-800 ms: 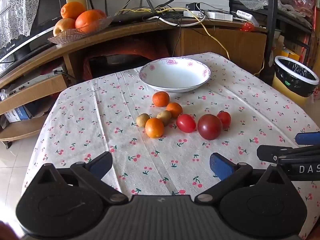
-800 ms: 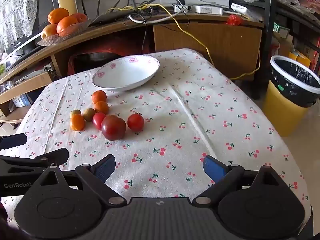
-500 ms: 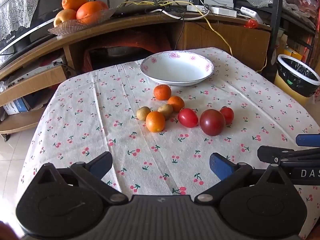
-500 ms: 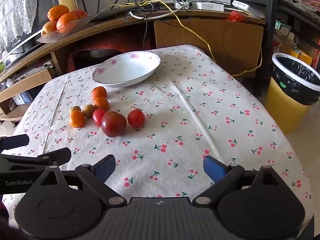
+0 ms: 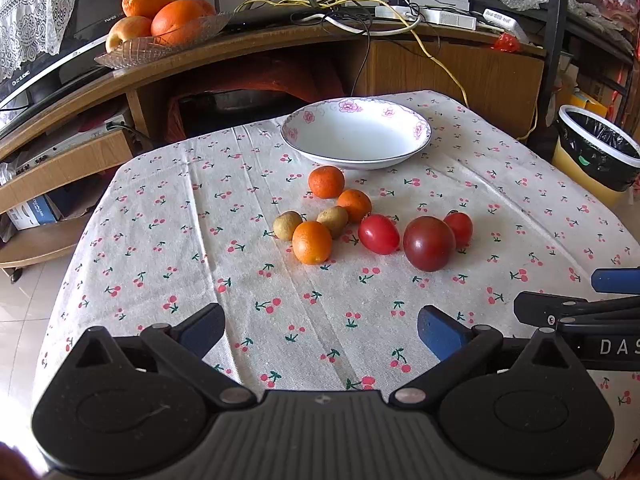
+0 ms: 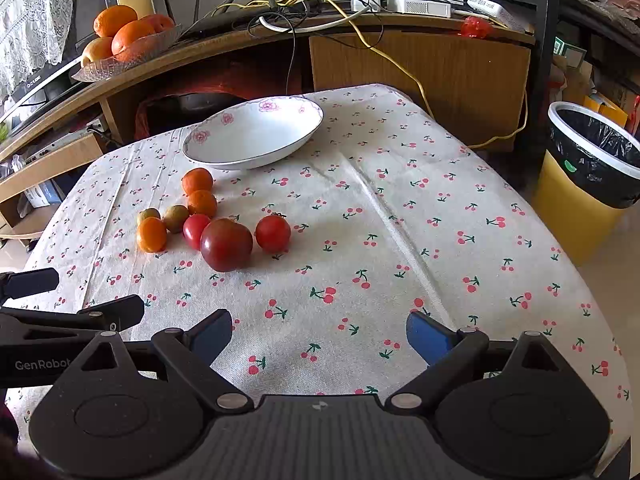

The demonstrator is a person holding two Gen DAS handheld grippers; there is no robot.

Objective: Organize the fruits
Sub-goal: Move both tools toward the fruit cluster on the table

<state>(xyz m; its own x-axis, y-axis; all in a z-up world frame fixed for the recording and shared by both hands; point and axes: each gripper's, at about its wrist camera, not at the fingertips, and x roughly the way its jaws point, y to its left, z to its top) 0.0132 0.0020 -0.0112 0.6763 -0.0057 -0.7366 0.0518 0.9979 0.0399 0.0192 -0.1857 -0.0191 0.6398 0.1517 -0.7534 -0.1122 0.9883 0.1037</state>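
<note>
1. The left gripper (image 5: pixel 320 330) and right gripper (image 6: pixel 318 334) are held with fingers wide apart and nothing between them, low over the near table edge, presumably ready for a first pick.
2. The fruit is clustered at 12 o'clock of the left gripper: a dark tomato (image 5: pixel 429 243), two smaller tomatoes, three oranges, two brownish fruits.
3. The bowl (image 5: pixel 356 133), empty, is set beyond the cluster, probably as the destination.
</note>
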